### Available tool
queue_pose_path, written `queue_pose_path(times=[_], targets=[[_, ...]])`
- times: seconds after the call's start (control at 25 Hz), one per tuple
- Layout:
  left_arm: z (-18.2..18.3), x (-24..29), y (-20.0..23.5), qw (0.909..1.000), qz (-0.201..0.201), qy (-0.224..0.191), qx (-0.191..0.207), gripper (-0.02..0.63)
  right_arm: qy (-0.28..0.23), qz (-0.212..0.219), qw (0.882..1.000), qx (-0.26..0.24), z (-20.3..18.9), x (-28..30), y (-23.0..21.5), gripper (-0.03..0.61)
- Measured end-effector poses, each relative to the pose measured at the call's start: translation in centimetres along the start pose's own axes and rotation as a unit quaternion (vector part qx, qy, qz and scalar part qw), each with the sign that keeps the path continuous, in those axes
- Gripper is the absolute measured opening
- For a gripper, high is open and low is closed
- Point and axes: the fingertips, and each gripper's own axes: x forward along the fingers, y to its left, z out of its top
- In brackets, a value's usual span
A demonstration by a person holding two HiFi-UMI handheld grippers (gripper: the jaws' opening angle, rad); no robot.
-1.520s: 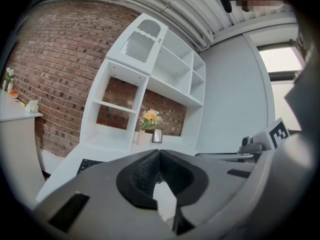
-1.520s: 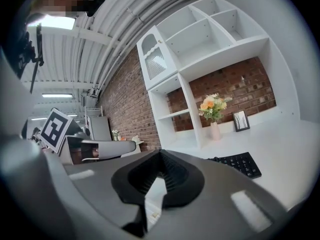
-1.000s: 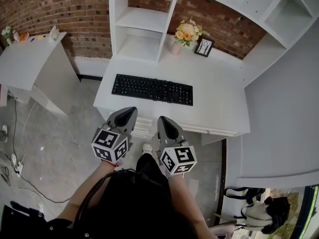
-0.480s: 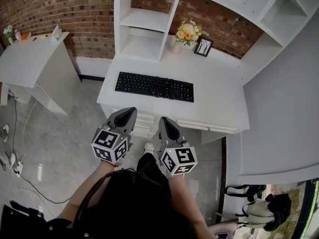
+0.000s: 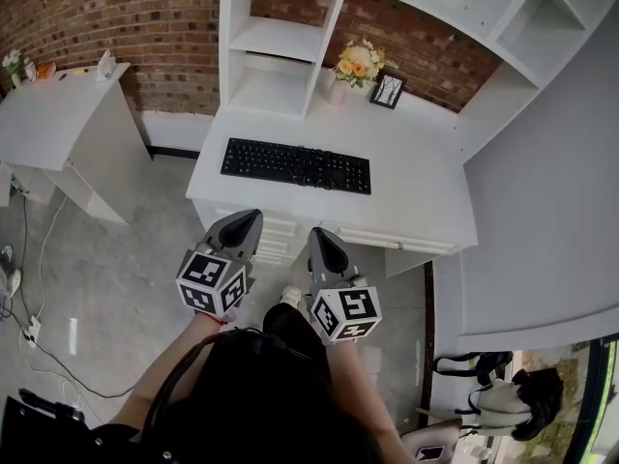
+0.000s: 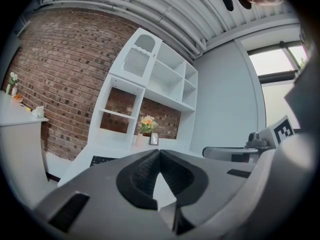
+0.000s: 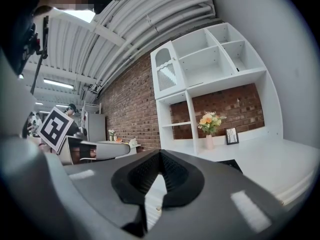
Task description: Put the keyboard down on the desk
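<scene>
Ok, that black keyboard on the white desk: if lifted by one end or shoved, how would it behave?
The keyboard looks long, thin and flat, so probably stiff and light, yet it may swing down if gripped at one end. Lying flat on the smooth desk, it would likely slide rather than tip, turning if pushed off-centre.

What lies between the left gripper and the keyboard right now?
In the head view, only a bare strip of the white desk and its drawer fronts lie between the left gripper and the keyboard; no loose object shows there.
</scene>
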Motion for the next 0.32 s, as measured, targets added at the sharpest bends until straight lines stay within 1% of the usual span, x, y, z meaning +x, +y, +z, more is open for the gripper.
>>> queue_pose_path(times=[0.32], targets=[[-0.38, 0.16, -0.37, 1.0, -0.004, 0.004, -0.002, -0.011, 0.006, -0.011, 1.0, -0.002, -0.4, -0.69, -0.48, 0.002]])
